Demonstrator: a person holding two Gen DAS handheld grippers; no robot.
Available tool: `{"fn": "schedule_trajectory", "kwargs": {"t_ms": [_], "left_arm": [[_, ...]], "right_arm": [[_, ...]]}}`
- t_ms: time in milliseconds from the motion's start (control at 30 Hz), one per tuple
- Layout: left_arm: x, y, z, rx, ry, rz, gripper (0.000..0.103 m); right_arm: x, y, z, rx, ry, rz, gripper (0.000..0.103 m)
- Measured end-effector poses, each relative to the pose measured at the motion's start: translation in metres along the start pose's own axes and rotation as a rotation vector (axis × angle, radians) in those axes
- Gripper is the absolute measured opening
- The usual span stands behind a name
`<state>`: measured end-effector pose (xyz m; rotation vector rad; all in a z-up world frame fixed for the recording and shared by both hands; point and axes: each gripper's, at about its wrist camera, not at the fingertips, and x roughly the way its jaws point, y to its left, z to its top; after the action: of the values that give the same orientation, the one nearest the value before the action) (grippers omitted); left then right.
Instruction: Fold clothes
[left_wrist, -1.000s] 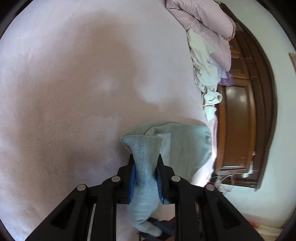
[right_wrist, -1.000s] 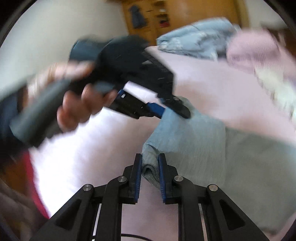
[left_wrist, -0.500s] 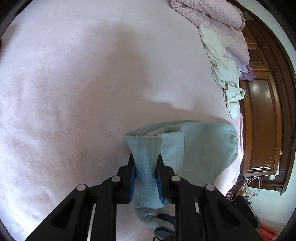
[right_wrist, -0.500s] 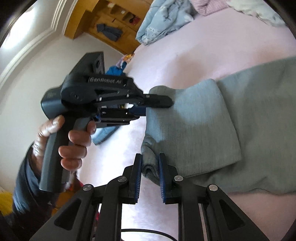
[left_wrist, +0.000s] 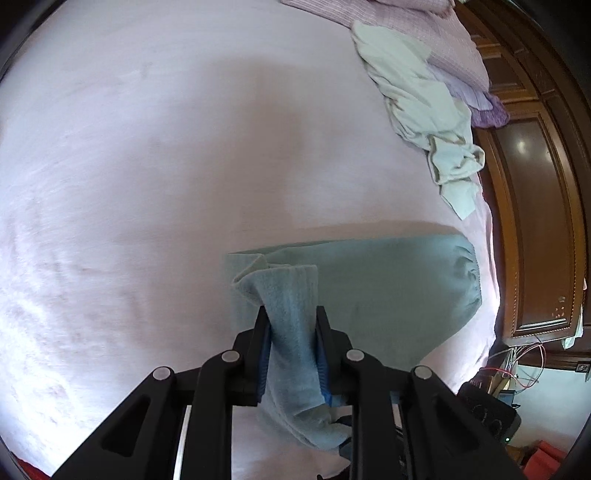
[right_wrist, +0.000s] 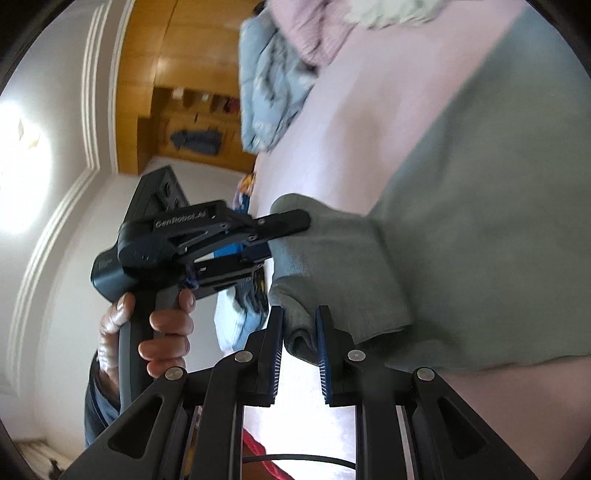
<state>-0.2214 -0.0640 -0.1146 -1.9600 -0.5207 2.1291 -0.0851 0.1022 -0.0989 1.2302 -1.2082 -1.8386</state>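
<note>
Grey-green knit garment (right_wrist: 461, 221), one end already doubled over, lies near the pink bed's (left_wrist: 147, 147) edge, its fold corners clamped by left gripper (left_wrist: 291, 325) and right gripper (right_wrist: 299, 325), further folds apparently remaining.

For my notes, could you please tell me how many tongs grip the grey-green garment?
2: left tongs and right tongs both pinch the grey-green fabric garment at its folded edge.

A bedroom at home, a big bed (left_wrist: 155, 155) with a soft pink cover, a pile of clothes (left_wrist: 424, 96) on it, a brown wood cupboard (left_wrist: 535, 221) beside it, wood shelves (right_wrist: 184, 110) by the wall
</note>
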Motion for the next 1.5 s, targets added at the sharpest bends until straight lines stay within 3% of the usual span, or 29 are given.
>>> {"fn": "schedule_trajectory", "kwargs": {"t_ms": [200,467,567,667,733,800,900,1000,1033,1100,1200,1233,1300,1400,1500], "left_arm": [[0.029,-0.044,0.004,0.049,0.029,0.038,0.024],[0.062,-0.063,0.005,0.059,0.059,0.027,0.038],[0.044,-0.059,0.000,0.050,0.000,-0.052,0.038],[0.014,-0.056,-0.019,0.132,-0.092,-0.064,0.038],[-0.006,-0.054,-0.031,0.187,-0.153,-0.071,0.039],[-0.015,-0.051,-0.058,0.264,-0.198,-0.031,0.039],[-0.005,-0.031,-0.086,0.192,-0.187,-0.147,0.039],[0.016,-0.012,-0.104,0.103,-0.145,-0.265,0.039],[0.021,-0.007,-0.106,0.089,-0.129,-0.273,0.039],[0.036,-0.004,-0.108,0.076,-0.114,-0.246,0.039],[0.049,-0.001,-0.112,0.093,-0.082,-0.205,0.039],[0.053,-0.001,-0.114,0.103,-0.072,-0.192,0.039],[0.058,-0.002,-0.119,0.136,-0.067,-0.170,0.039],[0.048,-0.006,-0.124,0.167,-0.087,-0.163,0.039],[0.035,-0.011,-0.130,0.219,-0.122,-0.163,0.039]], "right_arm": [[-0.009,-0.028,0.024,0.082,-0.067,-0.055,0.018],[-0.024,-0.050,0.032,0.067,-0.084,-0.243,0.021],[-0.035,-0.058,0.032,0.064,-0.092,-0.279,0.021],[-0.051,-0.058,0.028,0.028,-0.103,-0.306,0.021],[-0.057,-0.056,0.030,-0.003,-0.113,-0.315,0.021],[-0.058,-0.046,0.036,-0.046,-0.122,-0.305,0.021],[-0.051,-0.034,0.050,-0.082,-0.102,-0.225,0.021],[-0.028,-0.031,0.060,-0.092,-0.017,-0.161,0.030],[-0.019,-0.031,0.063,-0.092,0.016,-0.143,0.032],[-0.002,-0.034,0.070,-0.093,0.077,-0.124,0.032],[0.017,-0.057,0.076,-0.082,0.121,-0.277,0.031],[0.021,-0.065,0.077,-0.075,0.133,-0.324,0.020],[0.017,-0.072,0.079,-0.054,0.135,-0.327,0.012],[0.006,-0.063,0.081,-0.078,0.122,-0.335,0.015],[-0.008,-0.042,0.086,-0.159,0.080,-0.266,0.018]]}}
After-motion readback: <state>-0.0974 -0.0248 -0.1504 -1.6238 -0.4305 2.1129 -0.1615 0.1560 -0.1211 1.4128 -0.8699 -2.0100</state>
